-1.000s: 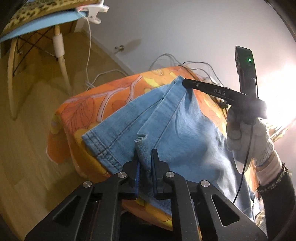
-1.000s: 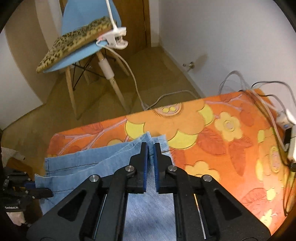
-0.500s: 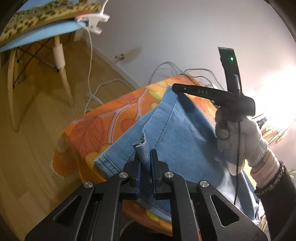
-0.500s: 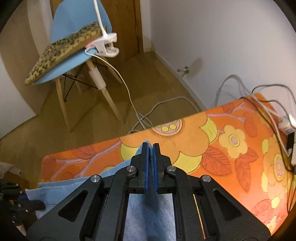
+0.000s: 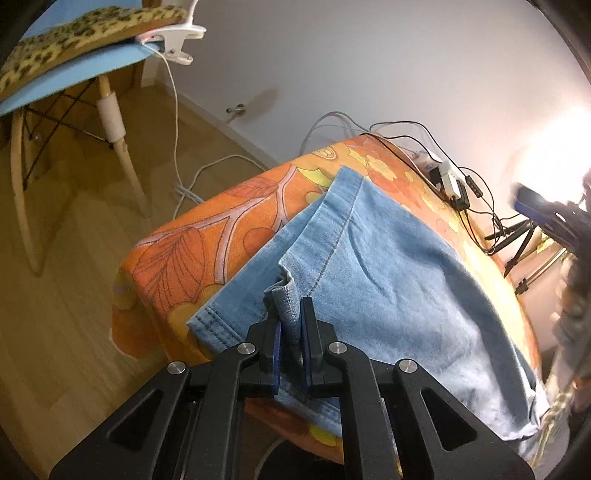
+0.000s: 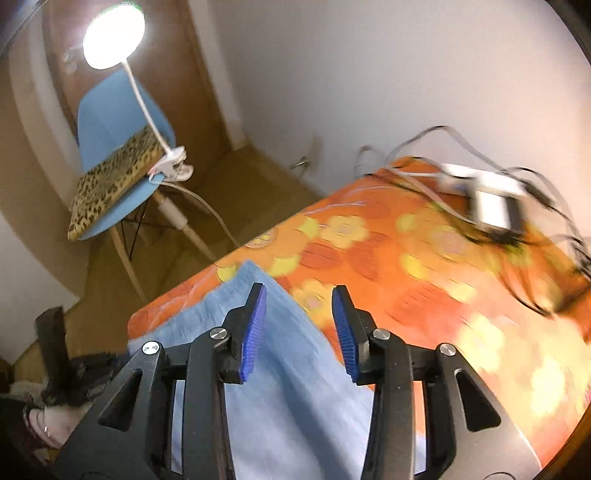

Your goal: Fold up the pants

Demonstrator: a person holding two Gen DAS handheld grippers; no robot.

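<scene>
jeans [image 5: 388,280]: laid folded on orange floral tablecloth [image 5: 207,251], hems at far-left | left gripper [image 5: 290,321]: clamped on a raised denim fold at near edge | right gripper [image 6: 299,325]: jaws opening, nothing pinched, held above jeans' corner

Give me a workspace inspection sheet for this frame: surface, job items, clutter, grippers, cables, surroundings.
Surface: table under an orange floral cloth.
Job's things: jeans lie folded on the cloth, one edge bunched up.
Clutter: white adapter at the far edge.
Grippers: left gripper shut on the jeans' bunched edge; right gripper above the denim, jaws opening, nothing between them.
Cables: black and white leads tangled on the far edge; one white lead on the floor.
Surroundings: blue chair with leopard cushion and lit clip lamp, wood floor, white wall.
</scene>
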